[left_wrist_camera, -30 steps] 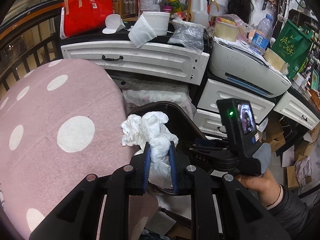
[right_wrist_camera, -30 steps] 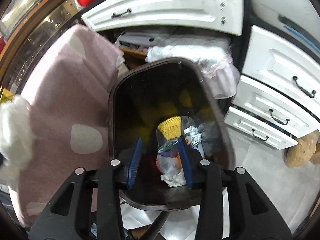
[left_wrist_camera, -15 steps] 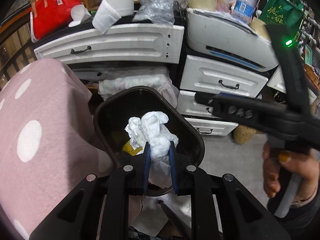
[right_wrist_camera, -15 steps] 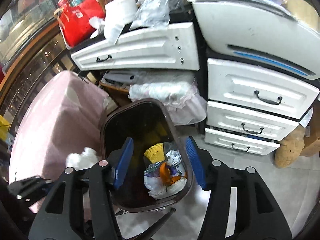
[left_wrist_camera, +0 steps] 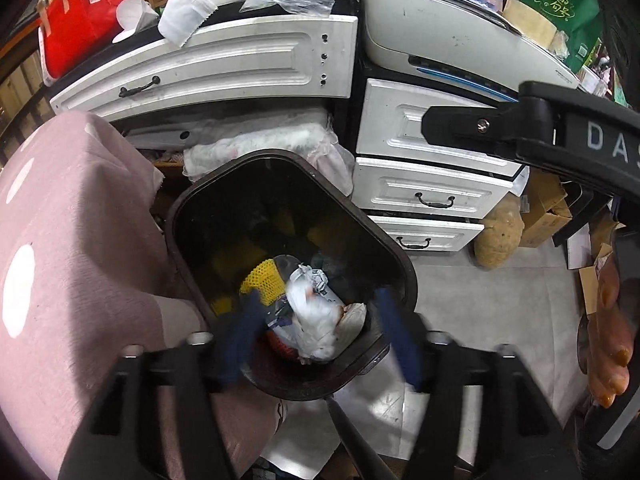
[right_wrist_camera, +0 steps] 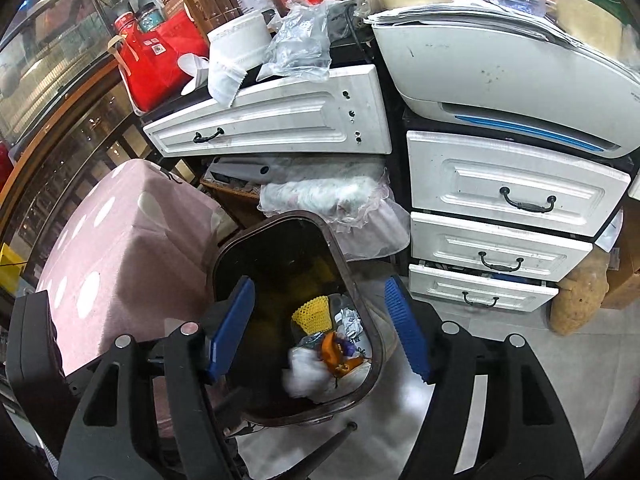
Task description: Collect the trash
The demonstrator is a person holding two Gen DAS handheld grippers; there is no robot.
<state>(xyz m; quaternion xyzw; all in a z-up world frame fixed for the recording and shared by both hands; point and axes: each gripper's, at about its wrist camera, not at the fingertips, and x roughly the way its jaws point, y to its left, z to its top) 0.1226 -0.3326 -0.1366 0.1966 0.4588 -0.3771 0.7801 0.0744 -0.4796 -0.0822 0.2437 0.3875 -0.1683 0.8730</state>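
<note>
Below, in the left wrist view, the left gripper hangs over a dark brown trash bin; its blurred blue pads have just been opening and now stand wide apart, gripping nothing. A white tissue wad lies between them on the heap inside, beside a yellow foam net. A hand holds the other tool at the right edge.

From the right wrist view, the right gripper has likewise just been opening, pads wide and empty above the same bin. The tissue wad rests among orange scraps. A pink polka-dot cloth lies just beside the bin; white drawers stand behind.
</note>
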